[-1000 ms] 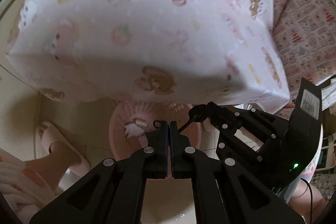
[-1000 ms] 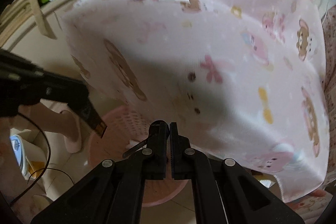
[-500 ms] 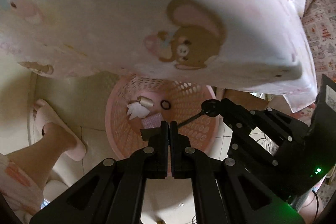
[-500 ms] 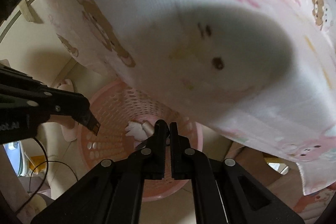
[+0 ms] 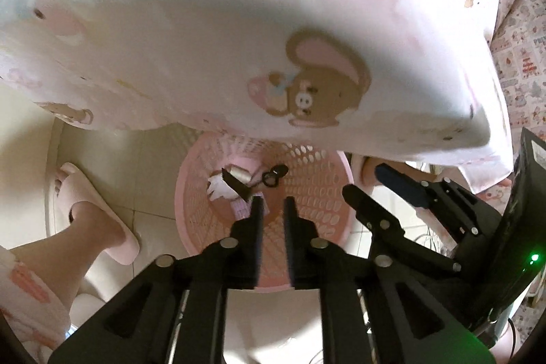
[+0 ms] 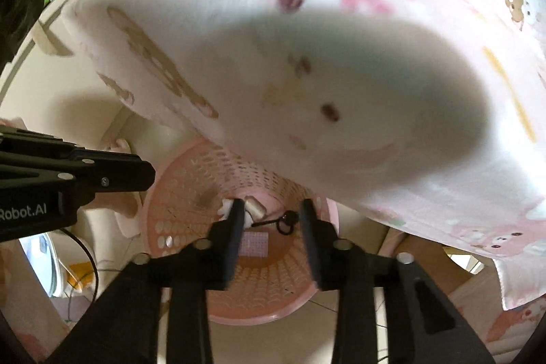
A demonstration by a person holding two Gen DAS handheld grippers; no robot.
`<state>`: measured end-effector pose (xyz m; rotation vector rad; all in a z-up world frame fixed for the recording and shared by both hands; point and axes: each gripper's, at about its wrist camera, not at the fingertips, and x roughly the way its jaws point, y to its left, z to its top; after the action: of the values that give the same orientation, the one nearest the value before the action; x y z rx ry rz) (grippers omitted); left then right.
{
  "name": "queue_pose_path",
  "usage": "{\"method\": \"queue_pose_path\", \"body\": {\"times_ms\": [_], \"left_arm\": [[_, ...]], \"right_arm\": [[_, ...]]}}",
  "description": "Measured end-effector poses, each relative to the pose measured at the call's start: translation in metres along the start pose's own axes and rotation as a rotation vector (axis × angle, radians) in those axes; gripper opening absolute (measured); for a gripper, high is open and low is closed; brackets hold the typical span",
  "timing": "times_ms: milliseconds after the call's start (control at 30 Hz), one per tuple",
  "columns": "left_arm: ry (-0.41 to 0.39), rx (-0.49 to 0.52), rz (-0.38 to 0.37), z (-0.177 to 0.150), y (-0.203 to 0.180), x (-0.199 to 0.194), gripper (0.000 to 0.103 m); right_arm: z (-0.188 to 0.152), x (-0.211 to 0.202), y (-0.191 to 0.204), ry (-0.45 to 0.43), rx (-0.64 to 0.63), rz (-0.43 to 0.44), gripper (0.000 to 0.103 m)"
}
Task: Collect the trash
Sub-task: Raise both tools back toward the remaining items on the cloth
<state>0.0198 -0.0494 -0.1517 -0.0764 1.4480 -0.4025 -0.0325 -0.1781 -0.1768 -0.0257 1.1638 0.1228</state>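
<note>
Both claws, pressed together a second ago, are now opening over the pink basket [image 5: 327,193] low in the frame, and the scraps have dropped in.

Left wrist view: left claw [image 5: 272,203] slightly spread, nothing between; a light, stiff black strip [image 5: 235,185] lies on soft tissue [image 5: 216,188].

Right wrist view: right claw [image 6: 272,214] wider, empty; the patterned tablecloth [image 6: 341,57] fills the top

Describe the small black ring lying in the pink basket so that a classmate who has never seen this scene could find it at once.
Find the pink perforated basket standing on the tiled floor below the overhanging cartoon-print cloth. On its bottom lie a crumpled white tissue, a small pale roll and a pink patterned rectangle. The black ring is the only dark, hollow loop among them.
</note>
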Motion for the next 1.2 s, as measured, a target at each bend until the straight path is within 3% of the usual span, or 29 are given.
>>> {"method": "queue_pose_path", "body": {"times_ms": [233,467,600,867,967,1067,1200], "left_arm": [[-0.124,0.05,0.112,-0.001,-0.005,-0.029,0.046],[-0.261,0.079,0.176,-0.004,-0.011,-0.064,0.054],[-0.386,0.088,0.231,-0.005,-0.016,-0.092,0.065],[-0.596,0.076,0.256,0.003,-0.015,-0.143,0.082],[-0.636,0.088,0.288,0.005,-0.02,-0.155,0.084],[-0.66,0.089,0.269,0.005,-0.022,-0.168,0.086],[-0.726,0.101,0.272,0.011,-0.028,-0.2,0.098]], "right_arm": [[0.002,-0.021,-0.002,-0.059,0.02,-0.001,0.058],[0.004,-0.057,-0.001,-0.154,0.026,0.017,0.063],[0.002,-0.088,0.001,-0.256,0.021,0.031,0.068],[0.012,-0.154,0.008,-0.506,-0.01,-0.015,0.082],[0.016,-0.162,0.006,-0.523,0.007,-0.06,0.082],[0.024,-0.175,-0.003,-0.53,0.018,-0.104,0.082],[0.032,-0.208,-0.019,-0.58,0.032,-0.163,0.086]]}}
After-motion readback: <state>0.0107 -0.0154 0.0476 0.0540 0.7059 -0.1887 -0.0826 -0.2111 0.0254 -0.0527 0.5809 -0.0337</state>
